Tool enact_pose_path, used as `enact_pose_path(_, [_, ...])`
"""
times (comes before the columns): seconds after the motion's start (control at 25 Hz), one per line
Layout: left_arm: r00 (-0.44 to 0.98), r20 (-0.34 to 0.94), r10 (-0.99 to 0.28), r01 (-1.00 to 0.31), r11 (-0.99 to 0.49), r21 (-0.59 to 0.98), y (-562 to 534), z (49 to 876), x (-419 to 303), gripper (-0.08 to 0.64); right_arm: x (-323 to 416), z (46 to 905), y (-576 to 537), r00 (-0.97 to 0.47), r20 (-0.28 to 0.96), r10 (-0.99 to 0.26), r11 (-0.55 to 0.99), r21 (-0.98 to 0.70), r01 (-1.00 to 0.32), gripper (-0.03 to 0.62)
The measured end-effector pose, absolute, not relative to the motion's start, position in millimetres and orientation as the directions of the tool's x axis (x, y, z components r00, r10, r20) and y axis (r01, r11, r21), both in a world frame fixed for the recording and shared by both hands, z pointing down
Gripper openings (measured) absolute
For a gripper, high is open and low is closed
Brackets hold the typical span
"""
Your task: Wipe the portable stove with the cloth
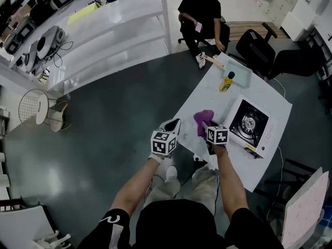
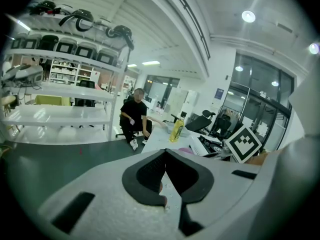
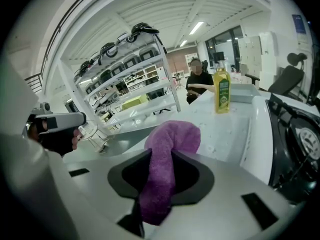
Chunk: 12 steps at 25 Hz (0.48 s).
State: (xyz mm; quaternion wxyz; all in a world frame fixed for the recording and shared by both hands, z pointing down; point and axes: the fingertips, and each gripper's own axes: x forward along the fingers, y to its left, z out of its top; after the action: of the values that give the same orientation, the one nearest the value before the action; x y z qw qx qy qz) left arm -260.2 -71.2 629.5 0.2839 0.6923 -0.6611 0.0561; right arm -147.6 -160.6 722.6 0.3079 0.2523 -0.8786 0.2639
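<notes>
The portable stove (image 1: 251, 126) is white with a black burner top and stands at the right side of the white table (image 1: 207, 95). In the right gripper view its burner (image 3: 295, 139) fills the right edge. My right gripper (image 1: 207, 130) is shut on a purple cloth (image 1: 203, 119), just left of the stove over the table. The cloth (image 3: 175, 134) bulges out past the jaws of that gripper (image 3: 167, 156). My left gripper (image 1: 175, 123) hangs off the table's left edge above the floor. Its pads (image 2: 150, 171) meet at the tips of the gripper (image 2: 165, 151), with nothing between them.
A yellow bottle (image 1: 226, 81) and a pale tray (image 1: 241, 71) stand at the table's far end. A person in black (image 1: 199, 14) sits beyond it, near a black office chair (image 1: 257, 48). White shelving (image 1: 104, 35) runs along the left. A wire stool (image 1: 33, 107) stands on the dark floor.
</notes>
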Motion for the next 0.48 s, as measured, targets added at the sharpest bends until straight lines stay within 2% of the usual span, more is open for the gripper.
enact_pose_path(0.48, [0.080,0.454,-0.888,-0.949,0.071,0.308,-73,626,-269,0.006,-147,755,-162,-0.641,0.730,-0.238,0.723,-0.308,-0.619,0.110])
